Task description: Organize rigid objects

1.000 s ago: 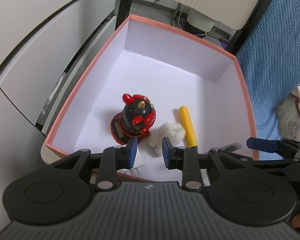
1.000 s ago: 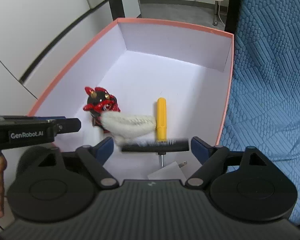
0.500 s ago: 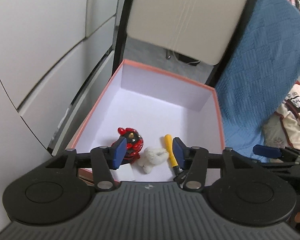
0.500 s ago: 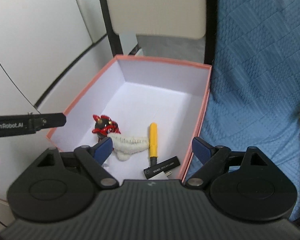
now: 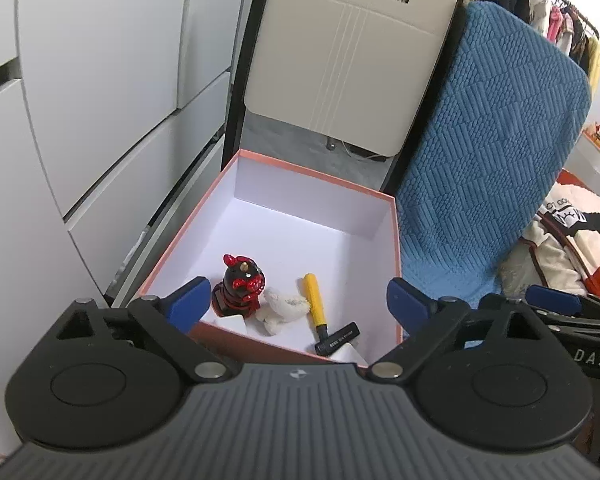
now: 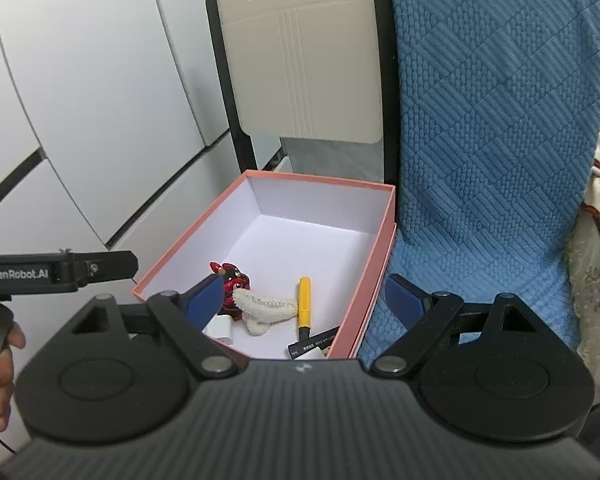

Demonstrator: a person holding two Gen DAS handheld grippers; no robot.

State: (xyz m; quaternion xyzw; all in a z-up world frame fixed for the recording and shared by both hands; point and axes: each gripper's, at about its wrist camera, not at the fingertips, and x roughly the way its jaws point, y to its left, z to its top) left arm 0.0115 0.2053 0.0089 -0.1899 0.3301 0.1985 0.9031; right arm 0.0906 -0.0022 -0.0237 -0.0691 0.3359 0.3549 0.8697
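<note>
From the left, white cupboard doors give way to the pink box (image 5: 396,264), where a red-and-black figurine (image 5: 240,284) stands at the near end, a white shell-like piece (image 5: 284,308) lies beside it, then the small yellow-handled hammer (image 5: 318,312); the blue blanket (image 5: 488,152) lies right of the box. Both the left gripper (image 5: 300,300) and right gripper (image 6: 306,300) hover above, fingers wide apart and empty. I'd judge a drop-off just finished; the next move calls for finding another rigid item outside the box.

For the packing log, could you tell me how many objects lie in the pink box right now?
4 clearly: red-and-black figurine at near left, white shell-like piece beside it, yellow-handled hammer to its right, white block by the near wall. Another white item under the hammer head is partly hidden.
</note>
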